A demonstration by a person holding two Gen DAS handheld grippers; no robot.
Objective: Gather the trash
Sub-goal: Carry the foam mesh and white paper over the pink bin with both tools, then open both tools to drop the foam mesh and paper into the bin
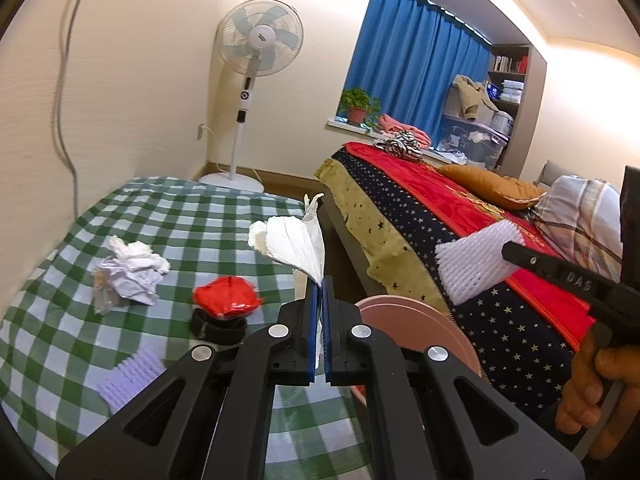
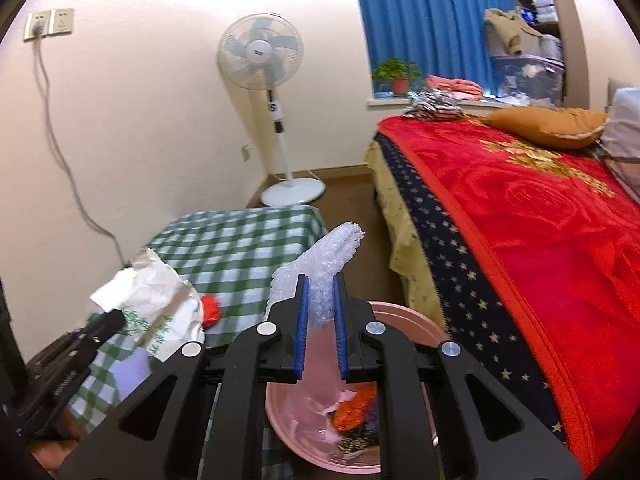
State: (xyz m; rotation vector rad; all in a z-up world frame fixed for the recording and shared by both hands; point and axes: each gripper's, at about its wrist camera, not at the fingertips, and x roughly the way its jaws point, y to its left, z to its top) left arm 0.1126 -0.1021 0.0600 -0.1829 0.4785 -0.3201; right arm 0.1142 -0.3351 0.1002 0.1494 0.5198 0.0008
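**Both grippers carried trash beside the pink basin**

Left wrist view: the left gripper (image 1: 320, 296) had its jaws clenched on a piece of white paper (image 1: 294, 246), which fanned up toward 12 o'clock. On the green-checked worktop (image 1: 192, 216), a crumpled paper wad (image 1: 128, 276) lay at 9 o'clock, a red wrapper (image 1: 226, 296) just left of the jaws, and a lilac foam piece (image 1: 128, 376) at 8 o'clock. The pink basin (image 1: 416, 320) showed at 3 o'clock, just beside the jaws. The right gripper (image 1: 508, 250), at 2 o'clock, held a white foam net (image 1: 474, 266).

Right wrist view: the right gripper's jaws grasped that foam net, which rose toward 12 o'clock. The basin sat below at 6 o'clock with scraps inside (image 2: 354, 408). The bed (image 2: 540, 220) filled 3 o'clock.
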